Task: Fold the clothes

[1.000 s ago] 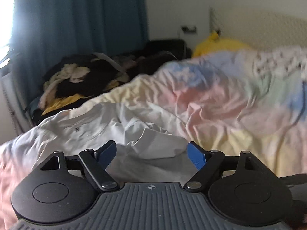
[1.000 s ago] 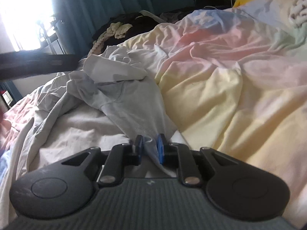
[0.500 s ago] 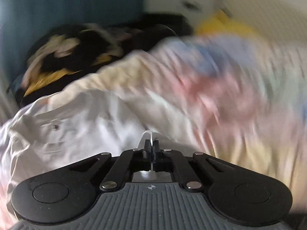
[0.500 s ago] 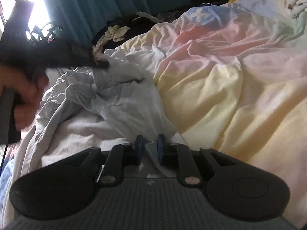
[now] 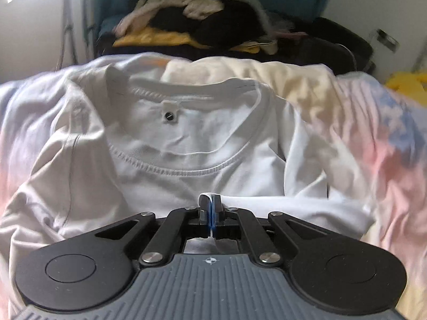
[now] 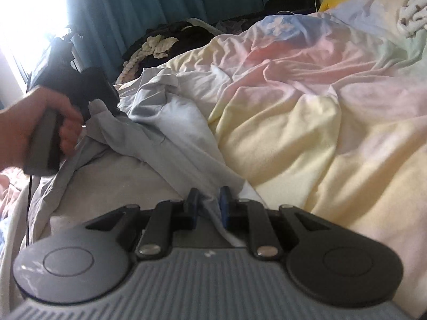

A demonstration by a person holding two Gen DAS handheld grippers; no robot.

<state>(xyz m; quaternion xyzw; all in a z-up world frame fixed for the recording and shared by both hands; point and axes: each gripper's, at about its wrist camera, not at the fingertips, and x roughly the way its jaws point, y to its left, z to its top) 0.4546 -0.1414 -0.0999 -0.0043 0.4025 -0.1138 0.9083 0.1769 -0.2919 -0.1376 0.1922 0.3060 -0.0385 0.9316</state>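
A: Starting at the left, what does the left gripper (image 5: pixel 210 208) hold?

B: Its jaws are clenched on a thin fold of the white T-shirt (image 5: pixel 186 144), just below the collar (image 5: pixel 184 165). The shirt lies crumpled on the bed, over the pastel duvet (image 6: pixel 307 112), neck opening facing that camera, small label showing inside.

A: And the person's left hand (image 6: pixel 34 122)?

B: It shows at the left of the right wrist view, gripping the tool's handle, with cloth bunched beneath it.

A: Further right?

B: The right gripper (image 6: pixel 209 205) has a strip of the same shirt running between its 2 jaws. They stand a little apart, yet seem pressed on the cloth, so likely grasping it.

A: How should this step be done well?

B: With 2 holds on 1 garment, he would keep both pinches firm and draw them apart evenly until the wrinkles go, then lay the shirt flat on the duvet. A shallow pinch could slip, and an uneven pull would skew the collar. The dark laundry pile (image 5: pixel 213 24) beyond should stay clear.
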